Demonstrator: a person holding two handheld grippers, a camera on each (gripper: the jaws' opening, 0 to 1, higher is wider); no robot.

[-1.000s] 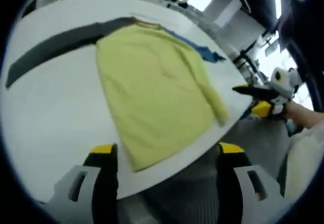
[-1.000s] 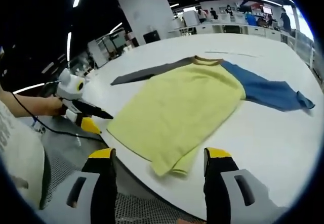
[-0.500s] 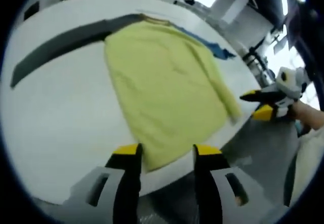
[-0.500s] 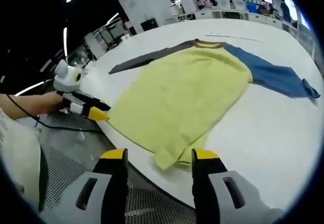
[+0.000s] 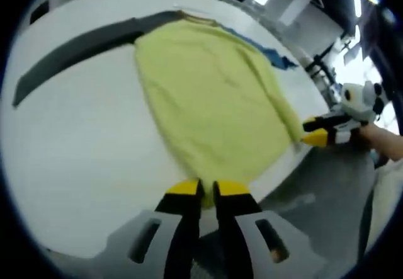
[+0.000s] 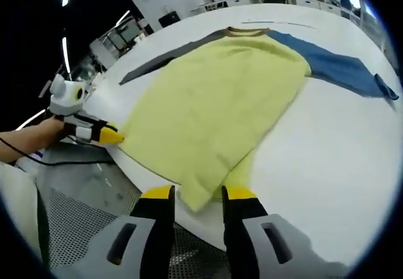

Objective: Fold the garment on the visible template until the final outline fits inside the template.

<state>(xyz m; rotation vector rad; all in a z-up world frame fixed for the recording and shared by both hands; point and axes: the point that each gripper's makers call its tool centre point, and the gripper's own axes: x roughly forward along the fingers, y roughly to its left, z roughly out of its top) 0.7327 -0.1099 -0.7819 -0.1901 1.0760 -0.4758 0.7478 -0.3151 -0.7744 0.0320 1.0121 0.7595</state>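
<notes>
A yellow shirt [image 5: 214, 96] with one grey sleeve [image 5: 75, 52] and one blue sleeve [image 6: 340, 68] lies spread flat on a white table [image 5: 69, 165], its hem along the table's near edge and its collar at the far side. In the left gripper view the left gripper [image 5: 208, 189] has its yellow-tipped jaws drawn nearly together over one hem corner, with yellow cloth between the tips, so it looks clamped on the shirt. In the right gripper view the right gripper [image 6: 197, 194] has its jaws narrowed around the other hem corner, with cloth in the gap; whether it grips yet cannot be told. Each gripper also shows in the other's view, held by a hand [image 5: 384, 143] at the table edge. No brand, label or writing can be read.
</notes>
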